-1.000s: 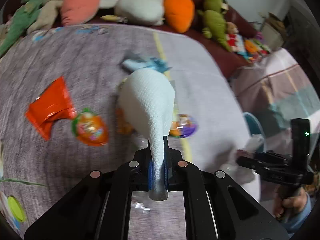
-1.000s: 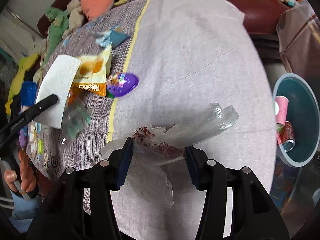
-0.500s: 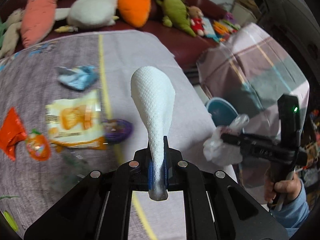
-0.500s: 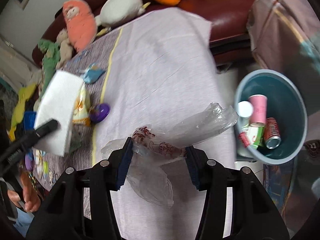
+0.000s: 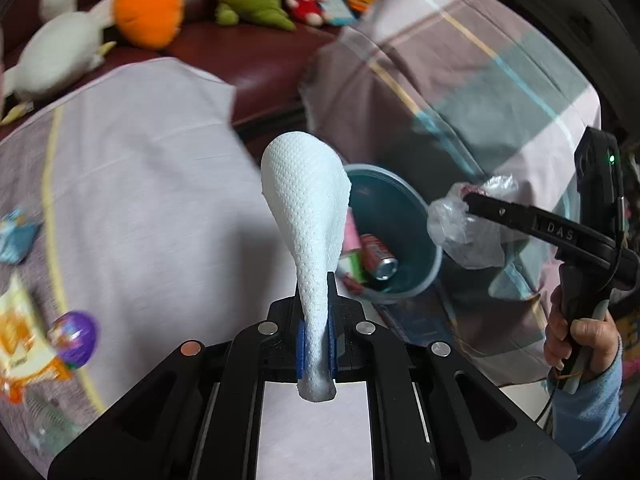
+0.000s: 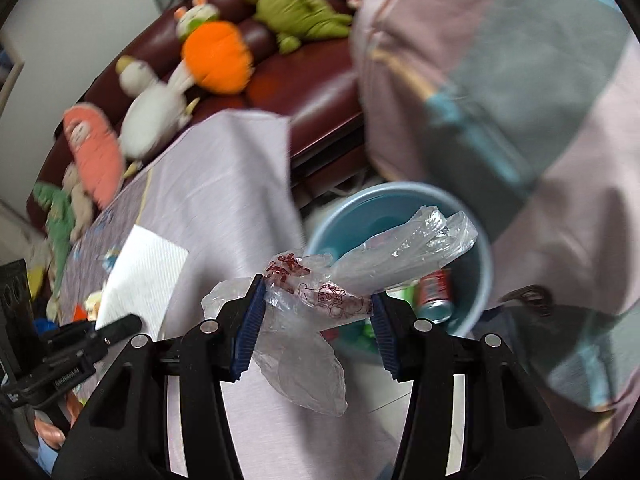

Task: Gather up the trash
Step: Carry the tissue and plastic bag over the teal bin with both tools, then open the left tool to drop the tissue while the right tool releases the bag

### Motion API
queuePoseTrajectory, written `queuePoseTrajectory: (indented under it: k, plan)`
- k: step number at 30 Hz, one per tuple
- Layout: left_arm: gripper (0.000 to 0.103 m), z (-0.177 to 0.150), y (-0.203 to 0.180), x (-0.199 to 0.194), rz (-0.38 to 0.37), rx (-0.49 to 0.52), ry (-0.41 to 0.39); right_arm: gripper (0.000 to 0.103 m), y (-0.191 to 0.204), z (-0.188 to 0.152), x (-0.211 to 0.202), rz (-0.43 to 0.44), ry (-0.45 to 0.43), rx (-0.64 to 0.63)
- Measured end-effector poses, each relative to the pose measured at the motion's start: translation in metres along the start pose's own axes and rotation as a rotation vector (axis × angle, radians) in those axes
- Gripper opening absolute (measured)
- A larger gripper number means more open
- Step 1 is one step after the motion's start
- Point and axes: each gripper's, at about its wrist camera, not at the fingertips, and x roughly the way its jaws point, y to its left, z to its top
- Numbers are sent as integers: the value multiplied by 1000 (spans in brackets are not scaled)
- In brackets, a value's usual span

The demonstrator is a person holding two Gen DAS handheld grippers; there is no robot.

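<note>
My left gripper (image 5: pixel 316 328) is shut on a white paper towel (image 5: pixel 308 200) that stands up between its blue pads, just in front of a teal bin (image 5: pixel 400 216). My right gripper (image 6: pixel 318 312) is shut on a crumpled clear plastic bag (image 6: pixel 360 268) with red print, which hangs in front of the teal bin (image 6: pixel 484 264). The bin stands on the floor beside the table and holds a red can (image 5: pixel 378 254), a pink cup and a green carton. The left wrist view shows the right gripper (image 5: pixel 466 200) carrying the bag (image 5: pixel 460 228) to the right of the bin.
Left on the grey tablecloth (image 5: pixel 140 184) are a purple egg (image 5: pixel 74 338), a yellow snack packet (image 5: pixel 20 336) and a blue wrapper (image 5: pixel 16 232). Plush toys (image 5: pixel 148 4) line a dark red sofa behind. A plaid-covered seat (image 5: pixel 460 92) rises right of the bin.
Both grippers have swung right, away from the litter on the table and toward the bin, which now fills the middle of both views. Each still holds its item.
</note>
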Motion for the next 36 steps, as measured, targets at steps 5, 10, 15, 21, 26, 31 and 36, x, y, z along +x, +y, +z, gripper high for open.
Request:
queuePoseTrajectory:
  k: [5, 10, 15, 21, 26, 31, 36]
  plan:
    - [9, 16, -40, 44, -21, 61, 58, 48, -38, 8, 0, -44, -13, 37]
    - [9, 23, -68, 81, -30, 96, 112, 48, -67, 11, 2, -59, -19, 73]
    - [9, 27, -78, 107, -34, 104, 152, 48, -84, 12, 5, -71, -12, 85]
    - [9, 27, -84, 129, -29, 113, 187, 48, -93, 15, 7, -76, -8, 92]
    - [25, 25, -85, 143, -19, 112, 216, 48, -96, 16, 11, -78, -2, 94]
    - [72, 25, -78, 139, 9, 103, 187, 48, -96, 17, 14, -80, 7, 92]
    - [85, 25, -71, 129, 34, 98, 163, 48, -92, 19, 22, -83, 23, 84]
